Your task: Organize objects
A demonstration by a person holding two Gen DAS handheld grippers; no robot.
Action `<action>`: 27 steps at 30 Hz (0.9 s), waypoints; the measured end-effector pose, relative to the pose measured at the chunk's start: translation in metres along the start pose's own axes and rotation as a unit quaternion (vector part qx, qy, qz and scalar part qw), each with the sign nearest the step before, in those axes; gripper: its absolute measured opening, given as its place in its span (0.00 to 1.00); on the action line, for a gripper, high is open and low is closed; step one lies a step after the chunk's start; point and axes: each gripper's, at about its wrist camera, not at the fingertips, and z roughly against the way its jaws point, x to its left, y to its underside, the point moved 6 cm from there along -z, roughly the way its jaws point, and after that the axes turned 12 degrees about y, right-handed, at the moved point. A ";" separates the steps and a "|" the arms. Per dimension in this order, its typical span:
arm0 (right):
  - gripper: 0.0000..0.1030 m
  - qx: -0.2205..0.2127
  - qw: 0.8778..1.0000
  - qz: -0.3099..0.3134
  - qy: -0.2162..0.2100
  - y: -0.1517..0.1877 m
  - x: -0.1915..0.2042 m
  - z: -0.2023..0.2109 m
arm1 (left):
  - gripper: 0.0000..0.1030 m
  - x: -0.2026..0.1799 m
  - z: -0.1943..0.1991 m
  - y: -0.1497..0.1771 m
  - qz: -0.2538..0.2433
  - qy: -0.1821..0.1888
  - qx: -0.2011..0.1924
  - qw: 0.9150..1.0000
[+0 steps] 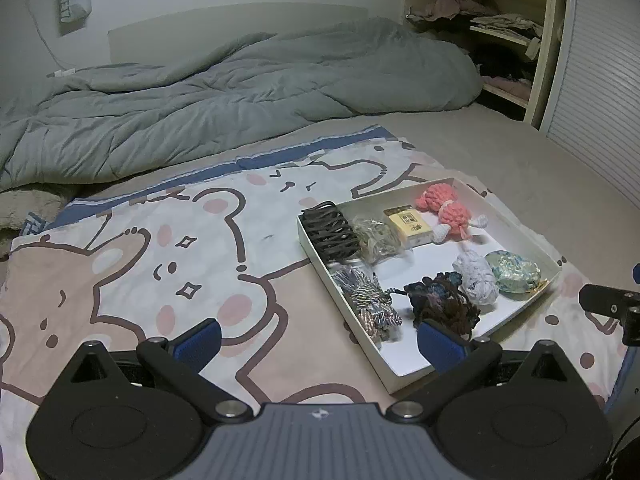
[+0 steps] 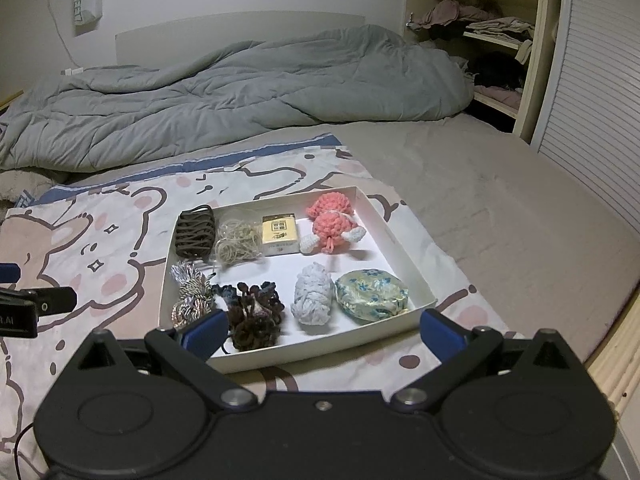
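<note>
A white shallow box (image 2: 404,240) (image 1: 516,220) lies on a cartoon-bear blanket (image 1: 160,248) on the bed. In it are a dark cord bundle (image 2: 195,231), rubber bands (image 2: 237,243), a small yellow box (image 2: 280,234), a pink crochet toy (image 2: 332,222), a silver tassel cord (image 2: 190,294), a dark scrunchie pile (image 2: 254,316), a white yarn bundle (image 2: 314,294) and a floral pouch (image 2: 371,294). My right gripper (image 2: 324,336) is open and empty, just in front of the box's near edge. My left gripper (image 1: 320,340) is open and empty at the box's left near corner.
A rumpled grey duvet (image 2: 240,92) covers the far half of the bed. An open shelf with clothes (image 2: 488,40) and a slatted door (image 2: 592,100) stand at the right. The bed's edge (image 2: 612,364) runs close on the right.
</note>
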 end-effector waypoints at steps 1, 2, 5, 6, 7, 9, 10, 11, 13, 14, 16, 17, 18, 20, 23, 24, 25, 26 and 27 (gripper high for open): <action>1.00 0.000 1.000 0.000 0.000 0.000 0.000 0.000 | 1.00 0.000 0.000 0.000 0.000 0.000 0.001 1.000; 1.00 0.000 1.000 0.000 -0.001 0.000 0.000 0.000 | 1.00 -0.001 -0.001 0.000 0.000 0.001 0.001 1.000; 1.00 0.001 1.000 0.000 -0.001 0.000 0.001 0.000 | 1.00 -0.002 -0.001 0.001 0.000 0.001 0.001 1.000; 1.00 0.001 1.000 0.000 -0.001 0.000 0.001 -0.001 | 1.00 -0.002 -0.001 0.001 0.000 0.001 0.001 1.000; 1.00 0.002 1.000 0.001 -0.002 0.000 0.001 -0.001 | 1.00 -0.001 -0.001 0.001 0.001 0.001 0.001 1.000; 1.00 0.002 1.000 0.001 -0.003 0.000 0.001 -0.001 | 1.00 -0.002 -0.001 0.000 0.003 0.002 0.001 1.000; 1.00 0.002 1.000 0.002 -0.003 0.000 0.002 -0.001 | 1.00 -0.002 -0.001 0.000 0.003 0.002 0.001 1.000; 1.00 0.002 1.000 0.002 -0.002 0.001 0.002 -0.001 | 1.00 -0.001 -0.001 0.000 0.004 0.002 0.001 1.000; 1.00 0.003 1.000 0.003 -0.001 0.001 0.002 -0.001 | 1.00 -0.001 -0.001 0.000 0.004 0.002 0.002 1.000; 1.00 0.003 1.000 0.002 -0.002 0.001 0.002 -0.001 | 1.00 -0.001 -0.001 0.000 0.004 0.002 0.002 1.000; 1.00 0.003 1.000 0.002 -0.002 0.001 0.002 -0.001 | 1.00 -0.001 -0.001 0.000 0.005 0.002 0.003 1.000; 1.00 0.003 1.000 0.002 -0.001 0.001 0.002 -0.001 | 1.00 -0.001 -0.001 0.000 0.004 0.002 0.003 1.000; 1.00 0.003 1.000 0.002 -0.001 0.001 0.002 -0.001 | 1.00 -0.001 -0.001 0.000 0.004 0.003 0.003 1.000; 1.00 0.004 1.000 0.003 0.000 0.001 0.002 -0.002 | 1.00 -0.001 -0.001 0.000 0.004 0.003 0.002 1.000; 1.00 0.004 1.000 0.003 0.000 0.001 0.002 -0.002 | 1.00 -0.001 -0.001 0.001 0.004 0.003 0.003 1.000; 1.00 0.004 1.000 0.002 0.000 0.001 0.002 -0.002 | 1.00 -0.001 -0.001 0.001 0.004 0.003 0.003 1.000; 1.00 0.004 1.000 0.002 0.000 0.001 0.001 -0.002 | 1.00 -0.001 -0.001 0.001 0.005 0.003 0.003 1.000; 1.00 0.004 1.000 0.001 0.000 0.001 0.001 -0.002 | 1.00 -0.001 -0.001 0.001 0.005 0.003 0.004 1.000; 1.00 0.004 1.000 0.001 0.000 0.002 0.002 -0.002 | 1.00 -0.002 -0.001 0.001 0.005 0.003 0.004 1.000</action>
